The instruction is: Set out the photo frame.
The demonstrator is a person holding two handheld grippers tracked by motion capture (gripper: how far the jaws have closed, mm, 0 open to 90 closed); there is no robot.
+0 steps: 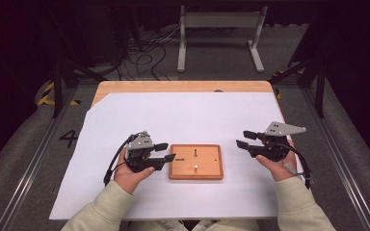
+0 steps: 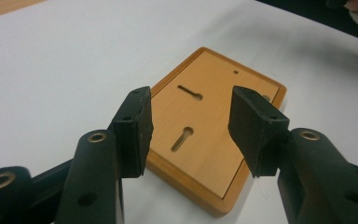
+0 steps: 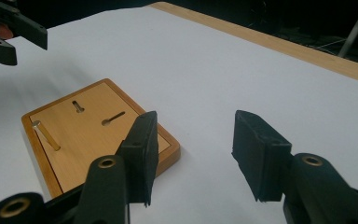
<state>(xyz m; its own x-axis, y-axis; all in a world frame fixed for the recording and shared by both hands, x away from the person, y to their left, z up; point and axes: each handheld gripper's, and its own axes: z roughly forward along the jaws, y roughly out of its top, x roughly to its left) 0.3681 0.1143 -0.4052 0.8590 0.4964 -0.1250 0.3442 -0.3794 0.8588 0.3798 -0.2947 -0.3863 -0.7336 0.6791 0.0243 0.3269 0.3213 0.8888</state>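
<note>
Left tool (image 2: pixel 189 123), open, perhaps hides wooden board (image 2: pixel 214 140)'s far hole.

rectangular orange-brown wooden board (image 1: pixel 196 162): smooth, satin-varnished, slotted. thin brass-coloured metal pin (image 3: pixel 46 135): polished. white paper sheet (image 1: pixel 173 120): matt. black plastic left gripper (image 1: pixel 166 152) and right gripper (image 1: pixel 245 139): matt, rough pads. pale wooden tabletop (image 1: pixel 173 86): smooth.

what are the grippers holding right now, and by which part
Nothing. The left gripper and right gripper both have open, empty jaws, flanking the wooden board.
</note>
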